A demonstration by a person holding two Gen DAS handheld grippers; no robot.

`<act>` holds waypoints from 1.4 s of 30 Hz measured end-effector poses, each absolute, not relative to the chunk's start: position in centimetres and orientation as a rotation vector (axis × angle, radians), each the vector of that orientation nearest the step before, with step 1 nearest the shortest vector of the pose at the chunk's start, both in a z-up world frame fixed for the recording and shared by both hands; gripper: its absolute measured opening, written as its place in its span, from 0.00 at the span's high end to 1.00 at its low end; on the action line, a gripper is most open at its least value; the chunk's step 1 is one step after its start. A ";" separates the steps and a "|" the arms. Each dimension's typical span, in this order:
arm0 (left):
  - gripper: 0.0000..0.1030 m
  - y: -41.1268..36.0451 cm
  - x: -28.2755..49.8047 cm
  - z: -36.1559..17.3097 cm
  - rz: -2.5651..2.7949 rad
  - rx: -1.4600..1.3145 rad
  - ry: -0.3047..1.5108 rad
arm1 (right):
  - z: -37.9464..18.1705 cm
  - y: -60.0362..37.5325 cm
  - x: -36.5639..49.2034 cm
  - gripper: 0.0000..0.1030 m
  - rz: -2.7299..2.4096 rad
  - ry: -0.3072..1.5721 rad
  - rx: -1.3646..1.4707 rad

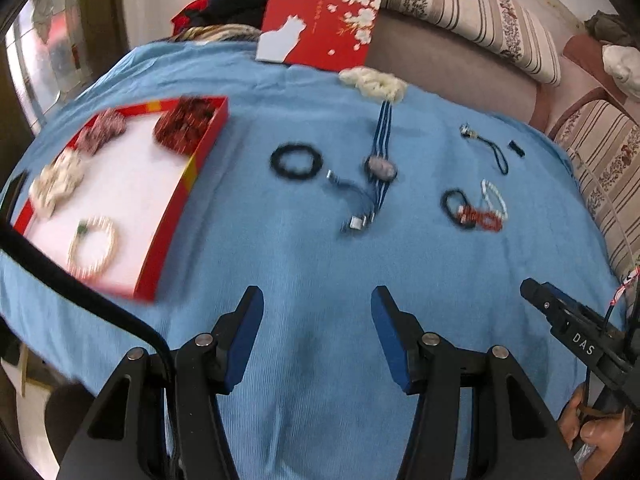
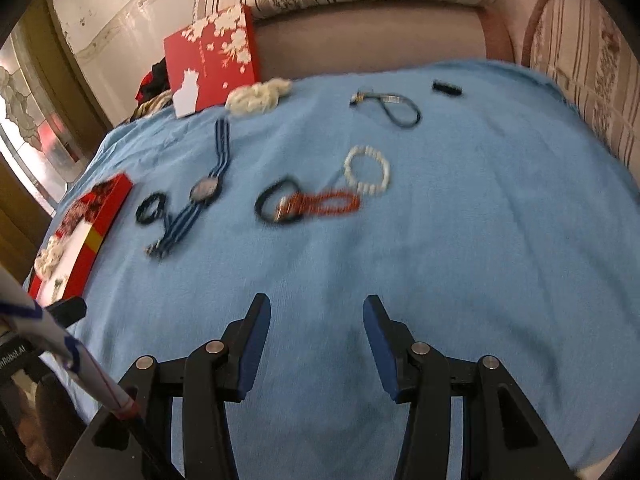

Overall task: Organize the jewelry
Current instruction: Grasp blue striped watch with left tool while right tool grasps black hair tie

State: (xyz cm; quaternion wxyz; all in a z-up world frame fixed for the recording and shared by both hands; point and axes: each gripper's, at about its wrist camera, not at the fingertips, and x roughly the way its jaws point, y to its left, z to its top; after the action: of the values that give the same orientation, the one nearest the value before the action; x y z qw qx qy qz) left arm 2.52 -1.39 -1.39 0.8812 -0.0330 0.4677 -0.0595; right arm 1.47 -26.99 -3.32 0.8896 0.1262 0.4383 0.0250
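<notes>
Jewelry lies scattered on a blue cloth [image 1: 304, 264], with the red tray [image 1: 182, 204] as the landmark. Inside the tray rest a pale bead bracelet [image 1: 93, 246], a cream scrunchie [image 1: 56, 184] and dark red pieces at its far end. Just right of the tray sits a black bead bracelet [image 1: 296, 161], then a blue striped band [image 1: 382, 160]. Farther right, a red coral bracelet [image 2: 324, 203], a black ring [image 2: 276, 200] and a white bead bracelet [image 2: 367, 169] touch in a cluster. Beyond the tray, a red lid [image 1: 320, 20] leans upright. The left gripper [image 1: 317, 308] and right gripper [image 2: 317, 312] hover over bare cloth, jaws wide apart, holding nothing.
</notes>
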 end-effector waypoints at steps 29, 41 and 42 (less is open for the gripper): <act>0.60 -11.0 20.5 -7.5 -0.324 0.089 1.069 | -6.7 -24.6 16.0 0.95 0.262 1.013 0.103; 0.60 -8.0 14.9 0.8 -0.411 -0.075 0.963 | 3.9 -27.2 11.3 0.95 0.246 0.782 0.278; 0.60 -7.3 14.2 1.8 -0.419 -0.091 0.946 | 4.6 -27.1 11.0 0.95 0.249 0.767 0.280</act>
State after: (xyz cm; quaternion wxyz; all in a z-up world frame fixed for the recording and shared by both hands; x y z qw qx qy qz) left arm 14.21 -7.29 1.77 0.8681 -0.0436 0.4522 -0.2001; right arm 10.99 -27.11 4.62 0.9103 0.1359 0.3719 0.1206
